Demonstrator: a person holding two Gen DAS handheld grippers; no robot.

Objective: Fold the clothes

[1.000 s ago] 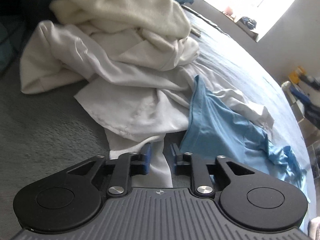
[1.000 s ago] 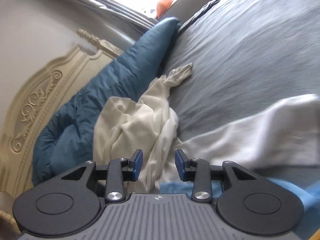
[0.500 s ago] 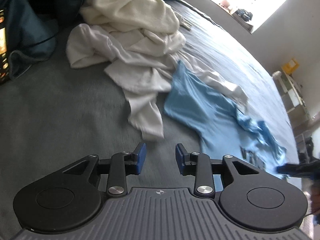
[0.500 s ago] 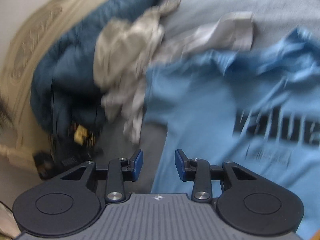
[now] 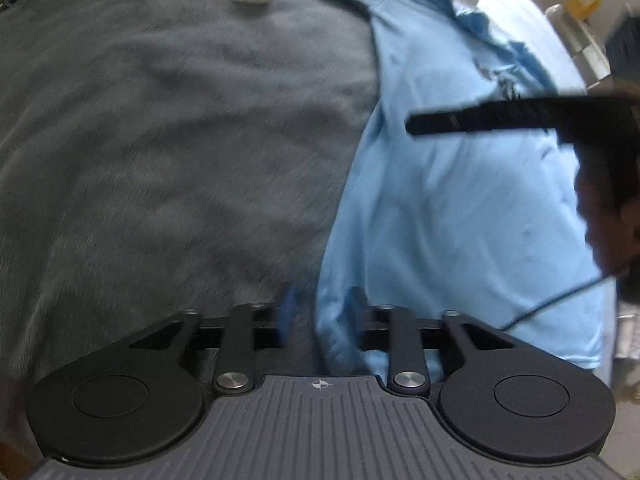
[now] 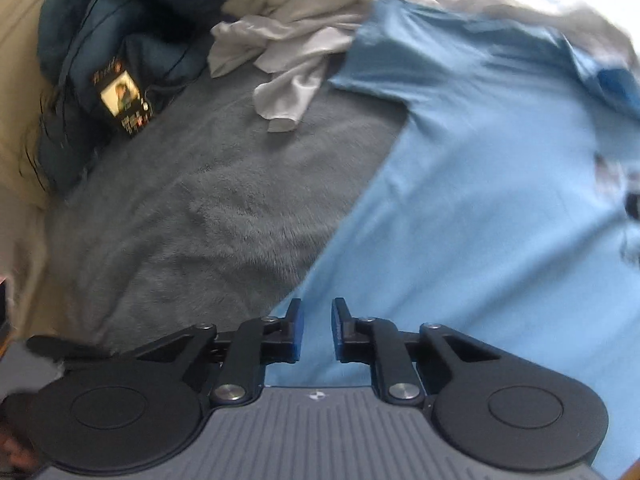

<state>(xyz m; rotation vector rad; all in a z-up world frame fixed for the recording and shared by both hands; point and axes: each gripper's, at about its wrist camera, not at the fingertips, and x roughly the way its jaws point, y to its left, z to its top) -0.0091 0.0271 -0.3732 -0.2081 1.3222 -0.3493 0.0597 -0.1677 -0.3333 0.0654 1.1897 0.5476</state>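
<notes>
The light blue cotton T-shirt lies spread on the grey fleecy blanket that covers the bed, its side edge running on a slant from the near gripper up towards the sleeve, with a dark printed motif just showing at the far right of the right wrist view. The left gripper points steeply down at the shirt's near edge, and its blue-padded jaws are closing with a fold of that edge between them (the blur hides whether the pads already press on it). The right gripper hangs over the same shirt a little further in, its jaws closing too, a narrow gap left and only flat cloth seen below, nothing pinched. In the left wrist view the right gripper shows as a dark bar over the shirt, carried by a hand at the right edge. A crumpled heap of white and cream garments lies beyond the shirt's sleeve, beside a dark teal quilted cover.
</notes>
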